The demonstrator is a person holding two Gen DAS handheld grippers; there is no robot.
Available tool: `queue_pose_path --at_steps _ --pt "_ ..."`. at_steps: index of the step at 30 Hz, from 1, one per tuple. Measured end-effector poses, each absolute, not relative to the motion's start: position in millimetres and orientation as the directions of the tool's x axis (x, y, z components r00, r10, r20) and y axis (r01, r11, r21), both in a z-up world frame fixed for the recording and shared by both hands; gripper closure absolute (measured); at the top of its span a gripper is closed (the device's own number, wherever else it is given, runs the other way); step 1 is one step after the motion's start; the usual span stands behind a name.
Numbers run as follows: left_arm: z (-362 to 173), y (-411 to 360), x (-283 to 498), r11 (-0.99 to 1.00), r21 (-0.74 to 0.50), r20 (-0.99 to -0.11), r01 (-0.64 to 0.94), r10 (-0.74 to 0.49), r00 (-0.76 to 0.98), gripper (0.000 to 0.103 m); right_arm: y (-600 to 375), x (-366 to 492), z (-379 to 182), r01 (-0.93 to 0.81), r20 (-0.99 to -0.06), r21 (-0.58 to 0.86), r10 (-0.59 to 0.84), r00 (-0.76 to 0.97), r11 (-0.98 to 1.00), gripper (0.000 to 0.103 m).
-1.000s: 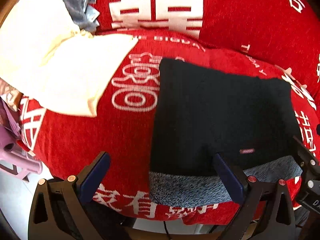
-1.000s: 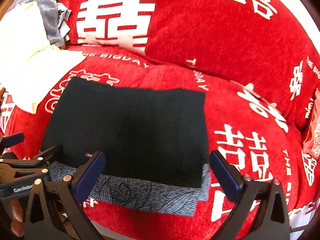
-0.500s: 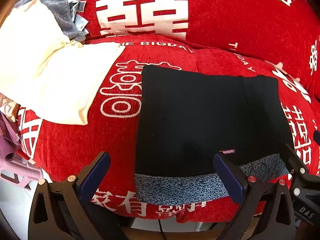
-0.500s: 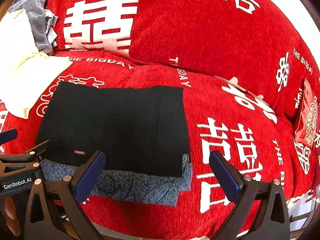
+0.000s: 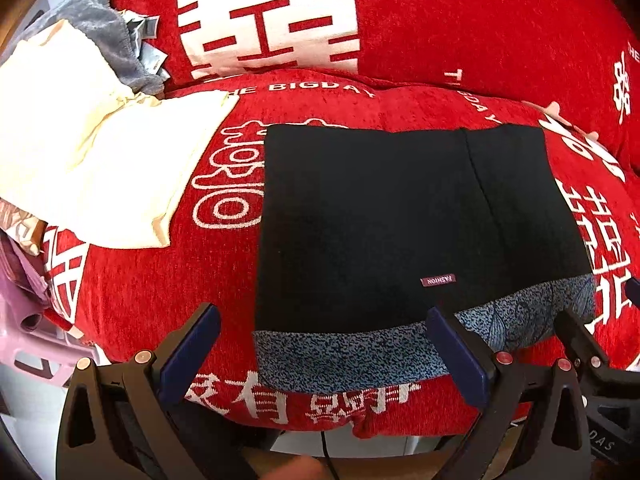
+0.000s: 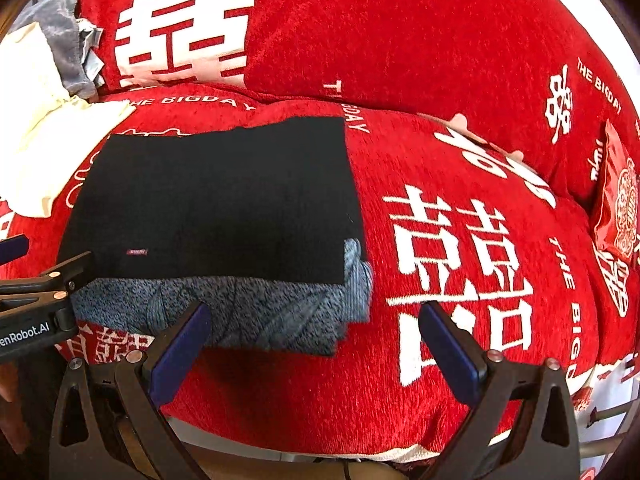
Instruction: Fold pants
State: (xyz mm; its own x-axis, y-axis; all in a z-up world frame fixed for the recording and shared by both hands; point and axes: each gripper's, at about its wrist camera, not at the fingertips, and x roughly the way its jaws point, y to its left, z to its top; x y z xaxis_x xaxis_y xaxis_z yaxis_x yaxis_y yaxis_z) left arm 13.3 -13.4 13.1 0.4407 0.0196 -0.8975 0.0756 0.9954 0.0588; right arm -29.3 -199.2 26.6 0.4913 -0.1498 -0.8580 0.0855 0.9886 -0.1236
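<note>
The black pants point(image 5: 380, 220) lie folded flat on the red cushion point(image 5: 140, 292), grey-blue lining exposed along the near edge. The left gripper point(image 5: 320, 348) and right gripper point(image 6: 312, 344) both stand released, jaws wide apart, holding nothing, just short of that edge. A cream cloth point(image 5: 92, 160) lies to the left, apart from the pants.
</note>
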Motion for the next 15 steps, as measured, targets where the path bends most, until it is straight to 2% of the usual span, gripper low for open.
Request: queue_pose_path --at_steps 15 --pt "16.5 -17.3 9.3 0.994 0.070 -0.901 0.087 0.025 0.434 0.000 -197.2 -30.0 32.7 0.086 -0.845 -0.132 -0.157 0.512 0.988 0.000"
